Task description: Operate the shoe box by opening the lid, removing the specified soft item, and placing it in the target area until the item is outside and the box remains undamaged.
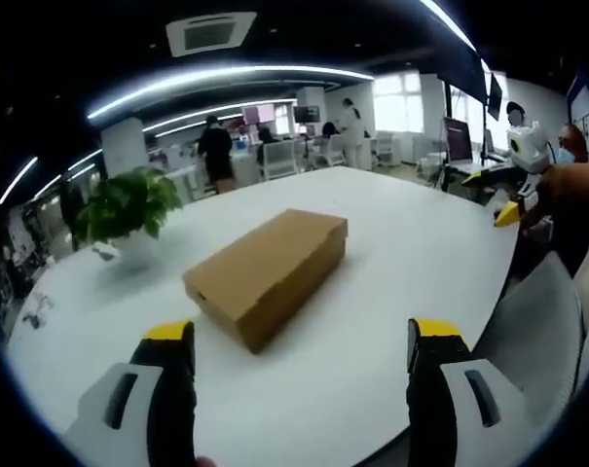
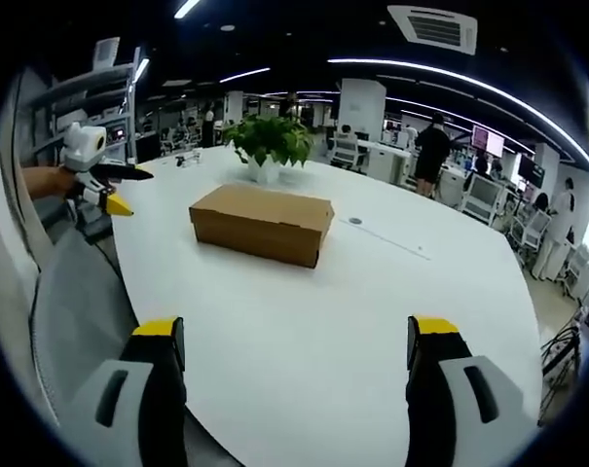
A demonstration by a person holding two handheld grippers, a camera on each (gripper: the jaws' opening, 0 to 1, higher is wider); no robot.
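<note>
A plain brown cardboard shoe box (image 1: 267, 271) lies shut on the white table (image 1: 391, 253), its lid down. In the right gripper view the same shoe box (image 2: 262, 223) sits further off, in front of a plant. My left gripper (image 1: 299, 336) hovers above the table's near edge, short of the box, jaws wide apart with nothing between them. My right gripper (image 2: 294, 331) hangs over another edge of the table, open and empty too. Each gripper shows small in the other's view: the right gripper (image 1: 513, 209) at the table's right rim, the left gripper (image 2: 114, 190) at the left rim.
A potted green plant (image 1: 127, 204) stands on the table beyond the box; the plant (image 2: 268, 144) is just behind it in the right gripper view. A grey chair (image 1: 533, 331) stands at the table's edge. Desks, monitors (image 1: 457, 139) and several people fill the office behind.
</note>
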